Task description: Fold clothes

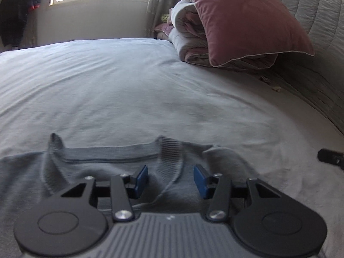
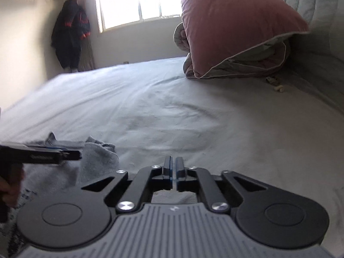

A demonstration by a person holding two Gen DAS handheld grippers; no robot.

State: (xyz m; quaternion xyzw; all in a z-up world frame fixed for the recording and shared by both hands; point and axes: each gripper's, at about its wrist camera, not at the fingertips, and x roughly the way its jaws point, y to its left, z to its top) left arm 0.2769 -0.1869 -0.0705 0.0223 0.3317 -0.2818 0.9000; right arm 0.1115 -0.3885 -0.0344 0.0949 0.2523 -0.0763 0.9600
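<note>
A grey knit sweater (image 1: pixel 103 172) lies flat on the bed sheet (image 1: pixel 129 90), its ribbed collar (image 1: pixel 171 152) toward the pillows. My left gripper (image 1: pixel 172 179) hovers low over it, open, with the collar's rib running between the blue pads (image 1: pixel 142 180) and touching neither. The right wrist view shows that gripper (image 2: pixel 53 155) side-on above a bunched part of the sweater (image 2: pixel 96 161). My right gripper (image 2: pixel 173 169) is over bare sheet to the right of the sweater, its pads almost touching; I see nothing between them. Its dark tip (image 1: pixel 331 158) shows at the left view's right edge.
A pink pillow (image 1: pixel 243 19) leans on a rolled duvet (image 1: pixel 189 34) at the head of the bed, against a quilted headboard (image 1: pixel 311 32). Small crumbs (image 2: pixel 277 89) lie near it. A dark jacket (image 2: pixel 69 38) hangs by the window. A hand (image 2: pixel 10 185) holds the left gripper.
</note>
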